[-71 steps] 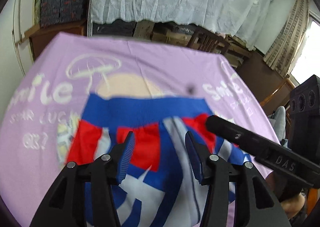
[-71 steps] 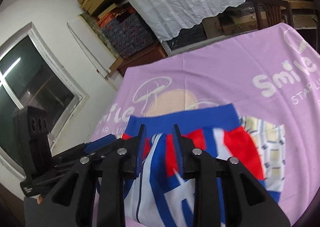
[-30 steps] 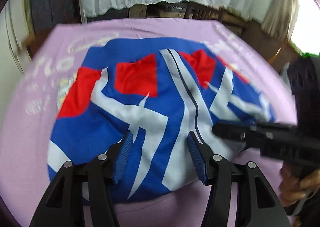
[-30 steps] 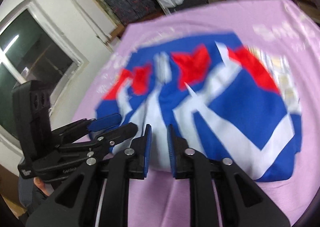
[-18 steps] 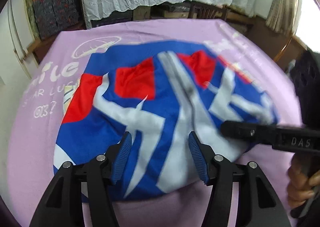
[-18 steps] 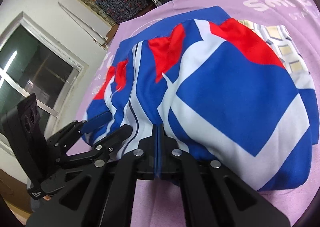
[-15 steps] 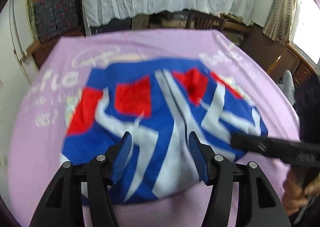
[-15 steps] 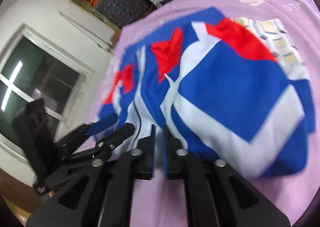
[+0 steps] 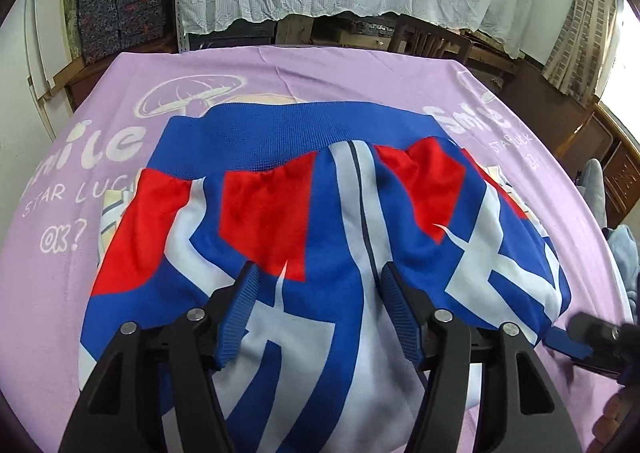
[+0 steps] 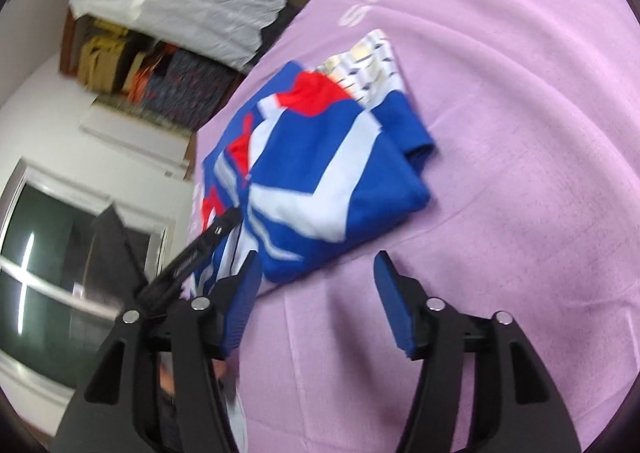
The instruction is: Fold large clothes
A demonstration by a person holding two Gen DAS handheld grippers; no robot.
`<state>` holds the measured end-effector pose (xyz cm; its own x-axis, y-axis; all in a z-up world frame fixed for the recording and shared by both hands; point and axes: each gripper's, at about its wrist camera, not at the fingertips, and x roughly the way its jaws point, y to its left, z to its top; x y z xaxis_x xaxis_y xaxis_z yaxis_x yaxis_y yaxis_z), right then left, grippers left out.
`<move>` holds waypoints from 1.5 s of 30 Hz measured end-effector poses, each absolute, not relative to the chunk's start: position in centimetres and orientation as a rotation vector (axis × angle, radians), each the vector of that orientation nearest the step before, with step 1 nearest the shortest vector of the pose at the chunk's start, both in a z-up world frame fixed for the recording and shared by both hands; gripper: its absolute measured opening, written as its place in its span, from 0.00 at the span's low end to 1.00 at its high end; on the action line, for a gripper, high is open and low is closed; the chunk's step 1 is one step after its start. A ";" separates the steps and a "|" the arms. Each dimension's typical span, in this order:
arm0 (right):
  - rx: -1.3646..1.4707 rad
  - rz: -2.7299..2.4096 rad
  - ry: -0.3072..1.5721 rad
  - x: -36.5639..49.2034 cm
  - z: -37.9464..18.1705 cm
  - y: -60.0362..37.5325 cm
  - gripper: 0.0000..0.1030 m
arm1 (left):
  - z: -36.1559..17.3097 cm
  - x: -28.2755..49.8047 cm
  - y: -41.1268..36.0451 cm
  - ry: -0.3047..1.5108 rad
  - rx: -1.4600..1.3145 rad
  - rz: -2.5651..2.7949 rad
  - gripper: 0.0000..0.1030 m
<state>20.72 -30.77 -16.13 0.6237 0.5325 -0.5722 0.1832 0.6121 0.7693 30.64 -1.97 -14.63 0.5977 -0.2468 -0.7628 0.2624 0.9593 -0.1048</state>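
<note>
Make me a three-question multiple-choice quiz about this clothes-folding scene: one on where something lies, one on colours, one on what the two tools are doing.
1. Where does the folded jacket lie?
A. on the purple cloth
B. on a bare wooden floor
C. inside a box

2. Which colours make up the jacket?
A. green and yellow
B. blue, red and white
C. black and grey

3. How do the jaws of the right gripper stand?
A. clamped on a sleeve
B. shut on nothing
C. apart, nothing between them

Answers: 1 A, purple cloth shows all around the jacket. 2 B, those three colours cover it. 3 C, having just opened, only cloth shows in the gap.
</note>
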 end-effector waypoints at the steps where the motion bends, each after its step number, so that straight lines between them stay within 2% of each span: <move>1: 0.974 0.214 0.887 21.0 -16.6 -31.0 0.60 | -14.7 30.6 -2.0 0.882 0.015 -0.298 0.65; 6: 1.058 0.095 0.825 22.7 -17.0 -31.3 0.60 | -14.6 30.2 -2.4 0.881 0.020 -0.290 0.66; 14: 0.889 -0.016 0.727 25.3 -16.7 -29.0 0.57 | -14.5 30.4 -2.3 0.890 0.007 -0.291 0.66; 15: 0.860 -0.022 0.727 25.4 -16.7 -29.0 0.54 | -14.3 30.5 -2.1 0.896 -0.005 -0.291 0.65; 16: 0.842 -0.022 0.729 25.5 -16.6 -28.8 0.51 | -14.2 30.6 -1.8 0.900 -0.025 -0.288 0.58; 18: 0.829 -0.016 0.732 25.8 -16.8 -28.8 0.40 | -13.8 30.9 -0.6 0.913 -0.077 -0.292 0.49; 23: 0.758 -0.031 0.727 25.8 -16.2 -28.2 0.37 | -13.9 32.1 1.6 0.962 -0.161 -0.305 0.32; 28: 0.734 -0.059 0.737 26.0 -15.7 -27.8 0.40 | -13.7 32.2 1.8 0.974 -0.178 -0.316 0.31; 30: 0.691 -0.065 0.714 26.0 -14.7 -27.2 0.29 | -13.2 32.5 3.3 0.988 -0.262 -0.348 0.29; 32: 0.656 -0.065 0.694 25.9 -13.9 -26.7 0.21 | -12.5 32.8 5.3 0.989 -0.326 -0.370 0.32; 34: 0.585 -0.057 0.655 25.8 -12.2 -25.6 0.12 | -11.9 32.9 7.1 0.978 -0.368 -0.366 0.53; 36: 0.501 -0.041 0.623 26.0 -10.3 -23.9 0.12 | -11.5 33.1 9.6 0.964 -0.446 -0.350 0.63; 41: 0.328 0.023 0.540 26.4 -6.4 -18.8 0.11 | -10.7 33.0 13.6 0.951 -0.599 -0.409 0.64; 45: 0.137 0.087 0.478 25.7 -5.4 -13.0 0.11 | -8.8 31.8 13.5 0.904 -0.634 -0.542 0.81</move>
<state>25.73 -13.02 -5.44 0.8845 0.1150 -0.4522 -0.0511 0.9872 0.1511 31.84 13.55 -8.78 0.5113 -0.6677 -0.5411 0.1636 0.6937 -0.7014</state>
